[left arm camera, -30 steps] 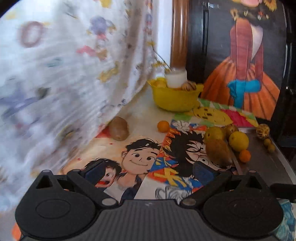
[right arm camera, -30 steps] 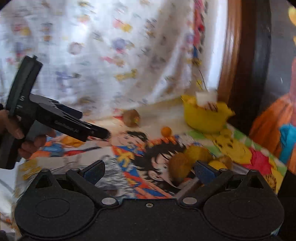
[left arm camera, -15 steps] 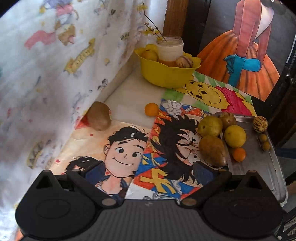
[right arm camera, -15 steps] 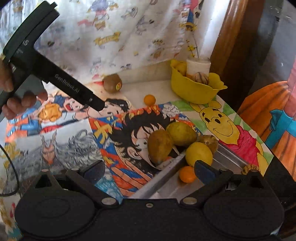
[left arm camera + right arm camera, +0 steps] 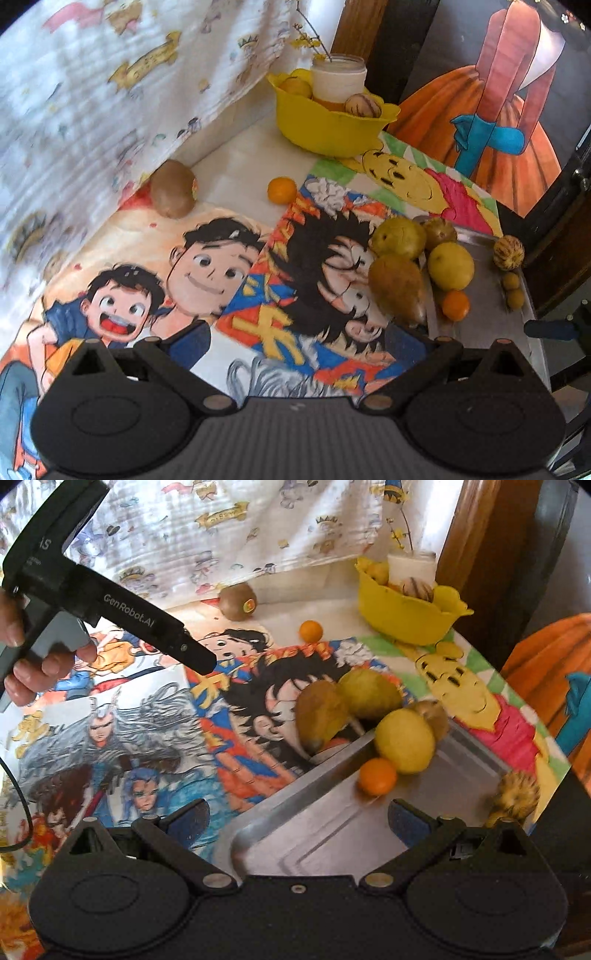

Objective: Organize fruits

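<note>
Left wrist view: left gripper (image 5: 297,341) spread, empty, above cartoon-printed tablecloth (image 5: 207,266); fruits (image 5: 417,266) cluster at metal tray (image 5: 484,314) edge, yellow bowl (image 5: 328,125) behind.

Right wrist view: right gripper (image 5: 297,823) spread over tray; striped fruit (image 5: 515,794) blurred.

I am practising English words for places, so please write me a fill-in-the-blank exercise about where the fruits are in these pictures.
1. The white jar stands inside the yellow ____.
2. The lemon and the small orange beside it lie in the metal ____.
3. The kiwi lies close to the printed ____ at the back of the table.
4. Both grippers, left and right, are ____ and hold nothing.

Missing words: bowl; tray; curtain; open
</note>
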`<control>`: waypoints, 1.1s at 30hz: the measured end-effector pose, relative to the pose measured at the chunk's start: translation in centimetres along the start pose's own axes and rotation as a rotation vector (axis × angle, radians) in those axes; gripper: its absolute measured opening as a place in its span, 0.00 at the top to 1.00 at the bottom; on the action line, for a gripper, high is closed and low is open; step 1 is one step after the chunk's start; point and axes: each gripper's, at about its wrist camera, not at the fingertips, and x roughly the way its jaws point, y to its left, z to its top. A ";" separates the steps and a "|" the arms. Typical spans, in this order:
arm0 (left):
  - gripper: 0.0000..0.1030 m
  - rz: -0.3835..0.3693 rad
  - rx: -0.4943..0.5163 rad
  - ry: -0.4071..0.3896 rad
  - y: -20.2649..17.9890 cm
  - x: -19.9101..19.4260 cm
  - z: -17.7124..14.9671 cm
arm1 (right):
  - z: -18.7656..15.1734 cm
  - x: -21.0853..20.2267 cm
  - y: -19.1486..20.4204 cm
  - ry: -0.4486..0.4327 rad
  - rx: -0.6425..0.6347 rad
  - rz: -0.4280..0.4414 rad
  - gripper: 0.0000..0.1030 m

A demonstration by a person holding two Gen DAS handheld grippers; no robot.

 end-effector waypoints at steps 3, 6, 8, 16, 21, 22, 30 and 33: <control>0.00 -0.029 0.015 0.002 0.7 -0.4 -1.0 | -1.0 -1.2 1.5 -0.023 0.027 -0.040 0.01; 0.00 -0.062 0.061 0.014 0.9 -0.5 -1.7 | -2.8 -3.3 2.9 -0.042 0.113 -0.084 0.01; 0.00 -0.086 0.103 0.024 0.6 -0.8 -2.1 | -4.2 -4.8 3.9 -0.031 0.176 -0.129 0.01; 0.00 -0.187 0.208 0.073 -2.4 -3.4 -3.1 | -8.0 -12.7 6.9 0.027 0.380 -0.260 0.01; 0.00 -0.261 0.248 0.104 -4.3 -5.8 -3.7 | -8.2 -16.8 8.1 0.044 0.433 -0.332 0.01; 0.00 -0.270 0.249 0.106 -4.5 -6.3 -3.7 | -7.8 -17.4 8.1 0.043 0.432 -0.344 0.01; 0.00 -0.269 0.190 0.053 -5.2 -10.2 0.1 | 0.6 -21.8 4.0 -0.002 0.247 -0.348 0.01; 0.00 -0.245 0.144 0.031 -5.3 -10.9 2.3 | 4.7 -22.4 1.2 -0.014 0.154 -0.315 0.01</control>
